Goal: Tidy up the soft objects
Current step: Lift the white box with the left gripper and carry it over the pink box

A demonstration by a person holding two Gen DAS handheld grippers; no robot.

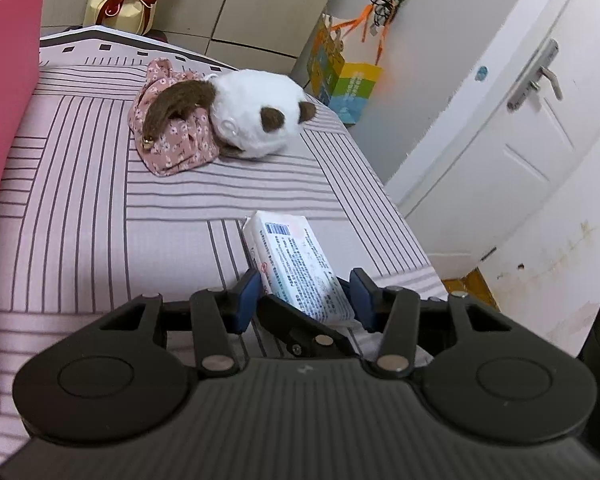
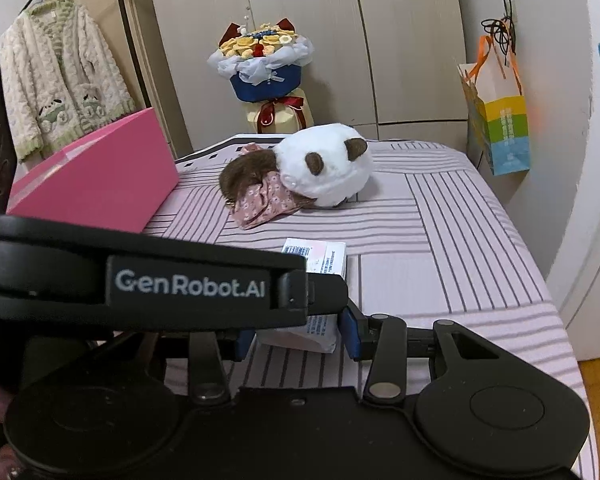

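A white tissue pack (image 1: 296, 264) with blue print sits just above the striped bed cover (image 1: 80, 220). Both grippers hold it. My left gripper (image 1: 304, 292) has its blue pads against the pack's two sides. My right gripper (image 2: 298, 334) has closed its jaws on the pack's (image 2: 320, 256) near end, pads pressing both sides. In the right wrist view the left gripper (image 2: 326, 292) reaches in from the left over the pack. Farther back lie a white plush (image 1: 256, 112) (image 2: 324, 164) with brown ears and a pink floral cloth (image 1: 176, 140) (image 2: 260, 204).
A pink box (image 1: 8, 80) (image 2: 100, 172) stands on the bed's left side. A flower bouquet (image 2: 264, 64) and wardrobe doors are behind the bed. A colourful paper bag (image 2: 500, 128) hangs on the right wall near a white door (image 1: 520, 140). A cardigan (image 2: 60, 80) hangs at the left.
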